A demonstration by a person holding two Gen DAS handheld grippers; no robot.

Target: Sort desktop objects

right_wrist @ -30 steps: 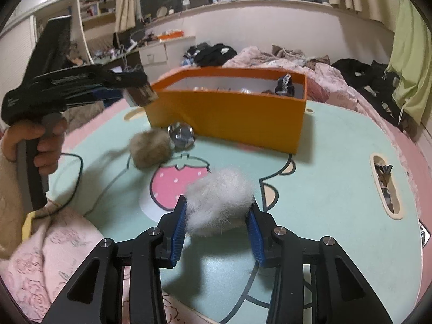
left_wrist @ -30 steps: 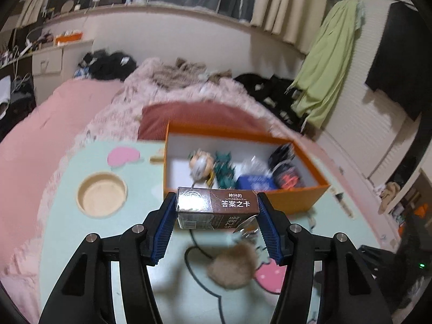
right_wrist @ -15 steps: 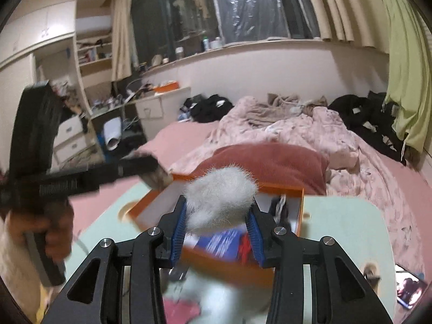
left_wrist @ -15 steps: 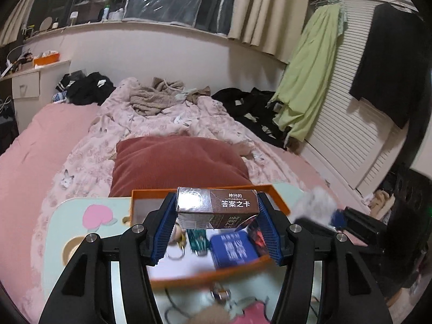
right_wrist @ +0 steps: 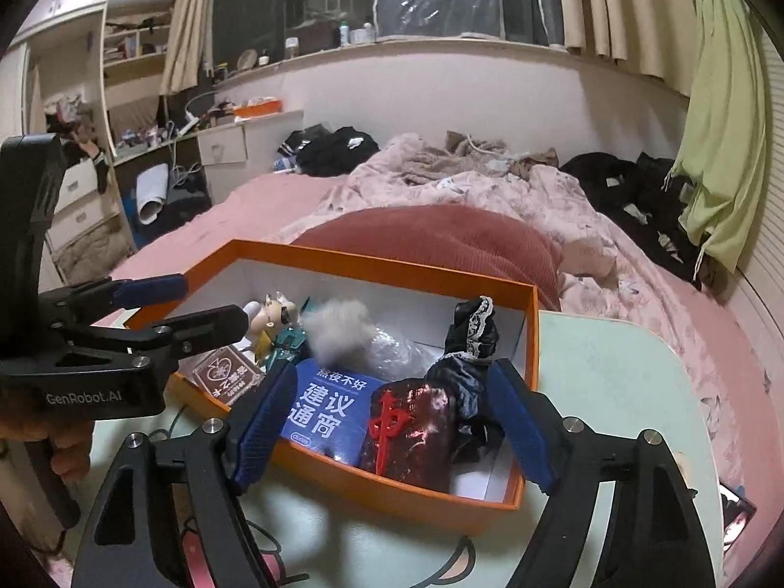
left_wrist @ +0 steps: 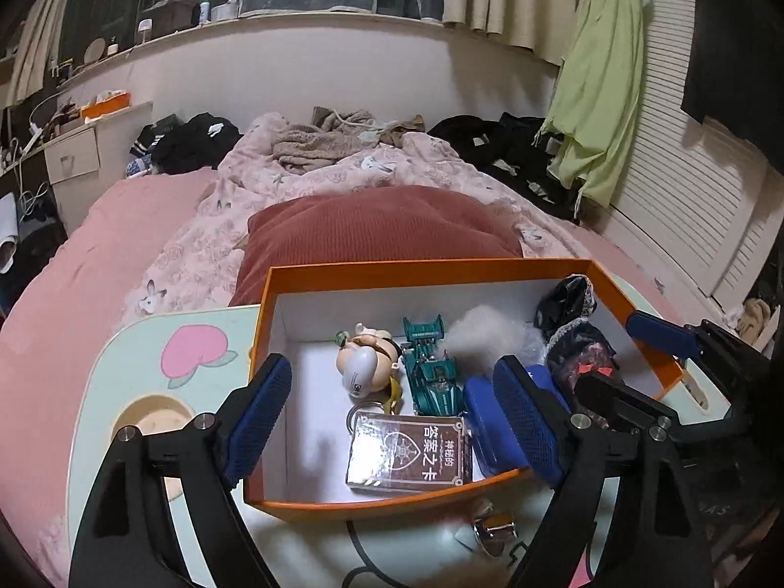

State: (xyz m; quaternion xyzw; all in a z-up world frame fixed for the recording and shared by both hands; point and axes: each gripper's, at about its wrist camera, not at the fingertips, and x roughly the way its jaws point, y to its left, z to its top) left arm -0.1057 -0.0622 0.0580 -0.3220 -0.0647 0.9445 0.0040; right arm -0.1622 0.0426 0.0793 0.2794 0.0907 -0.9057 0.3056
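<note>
Left wrist view: my left claw [left_wrist: 392, 421] is spread wide and holds nothing, low in the frame over the orange box [left_wrist: 392, 272] on the pale green bench [left_wrist: 112, 387]. The brown card pack [left_wrist: 409, 451] lies flat in the box's near end, with a grey fluffy ball [left_wrist: 482, 338] above it at centre.

Right wrist view: my right claw [right_wrist: 392, 421] is also spread and holds nothing. The grey ball sits mid-frame in the box, above a blue packet [right_wrist: 326, 406].

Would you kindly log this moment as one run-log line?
left gripper: open | right gripper: open | card box: in orange box | grey pompom: in orange box
</note>
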